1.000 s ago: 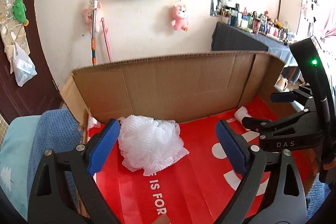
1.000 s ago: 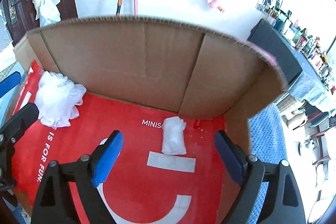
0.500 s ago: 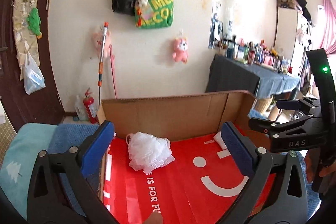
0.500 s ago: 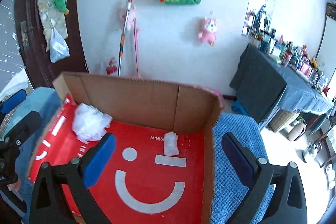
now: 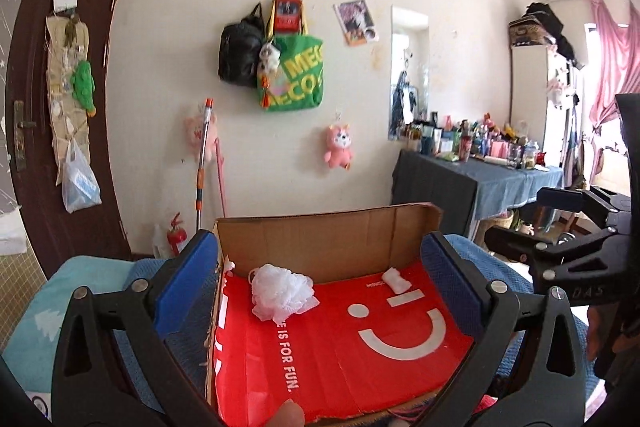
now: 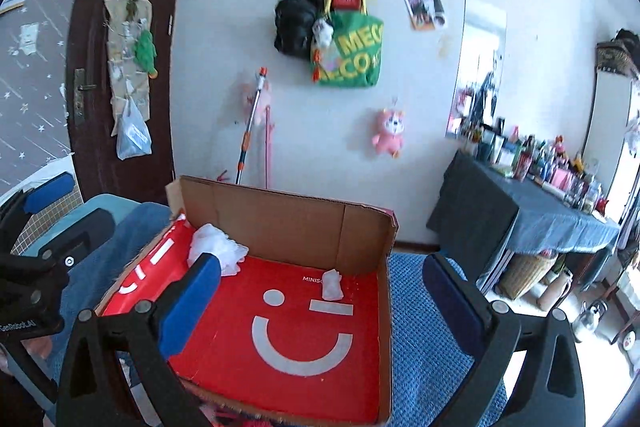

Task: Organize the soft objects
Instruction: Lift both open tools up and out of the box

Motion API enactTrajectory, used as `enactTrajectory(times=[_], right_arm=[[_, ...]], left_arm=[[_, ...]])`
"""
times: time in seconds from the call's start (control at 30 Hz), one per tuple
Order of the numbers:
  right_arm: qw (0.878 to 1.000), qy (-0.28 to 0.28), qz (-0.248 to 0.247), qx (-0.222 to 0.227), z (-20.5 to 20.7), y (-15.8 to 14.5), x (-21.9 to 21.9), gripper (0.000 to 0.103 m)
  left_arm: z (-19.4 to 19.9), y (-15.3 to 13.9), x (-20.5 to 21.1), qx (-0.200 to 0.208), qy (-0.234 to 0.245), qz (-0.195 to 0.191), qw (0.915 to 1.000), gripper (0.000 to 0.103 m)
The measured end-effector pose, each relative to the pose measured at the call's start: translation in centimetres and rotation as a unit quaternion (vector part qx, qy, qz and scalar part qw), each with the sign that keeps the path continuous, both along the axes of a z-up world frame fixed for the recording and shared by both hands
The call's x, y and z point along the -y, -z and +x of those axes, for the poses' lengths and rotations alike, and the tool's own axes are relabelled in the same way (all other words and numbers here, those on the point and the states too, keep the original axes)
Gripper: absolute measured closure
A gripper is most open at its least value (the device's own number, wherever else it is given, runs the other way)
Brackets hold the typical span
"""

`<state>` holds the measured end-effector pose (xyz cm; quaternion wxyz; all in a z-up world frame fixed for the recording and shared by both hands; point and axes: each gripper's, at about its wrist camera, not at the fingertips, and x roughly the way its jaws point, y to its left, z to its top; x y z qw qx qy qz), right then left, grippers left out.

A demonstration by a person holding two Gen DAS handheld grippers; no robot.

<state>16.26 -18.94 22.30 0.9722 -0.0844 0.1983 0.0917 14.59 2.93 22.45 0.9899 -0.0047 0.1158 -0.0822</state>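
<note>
A cardboard box (image 5: 320,239) (image 6: 280,223) lined with a red smiley-face bag lies ahead. A white mesh bath pouf (image 5: 282,291) (image 6: 218,251) rests at its back left. A small white folded cloth (image 5: 396,279) (image 6: 332,283) lies at the back right. My left gripper (image 5: 320,287) stands open and empty, pulled back above the box. My right gripper (image 6: 320,299) is likewise open and empty, back from the box, its left finger covering part of the pouf. In the left wrist view the right gripper (image 5: 560,251) shows at the right edge.
The box sits on a blue knitted cover (image 6: 424,327) with a teal cushion (image 5: 36,311) at the left. Behind are a wall with hung bags (image 5: 296,75) and plush toys, a brown door (image 5: 44,107), and a cluttered blue-clothed table (image 6: 552,211) at the right.
Both grippers have drawn back and risen away from the box, so the box looks smaller and more wall shows. The pouf and cloth stay where they lay. The jaws widened slightly.
</note>
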Motion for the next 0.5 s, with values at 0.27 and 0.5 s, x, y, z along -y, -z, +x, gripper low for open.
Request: enactTrajectory(times=[0.27,0.5], right_arm=[[0.999,0.005,0.007,0.035,-5.9,2.2,0.2,0.0],[0.998,0.029,0.015,0.062,-10.1,5.3,0.7,0.0]], left_arm=[[-5.3,1.1,0.4,0.03,-0.003,-0.005,0.9995,0.0],[-9.1,2.9,0.7,0.049,-0.011,0.004,0.9987,0.0]])
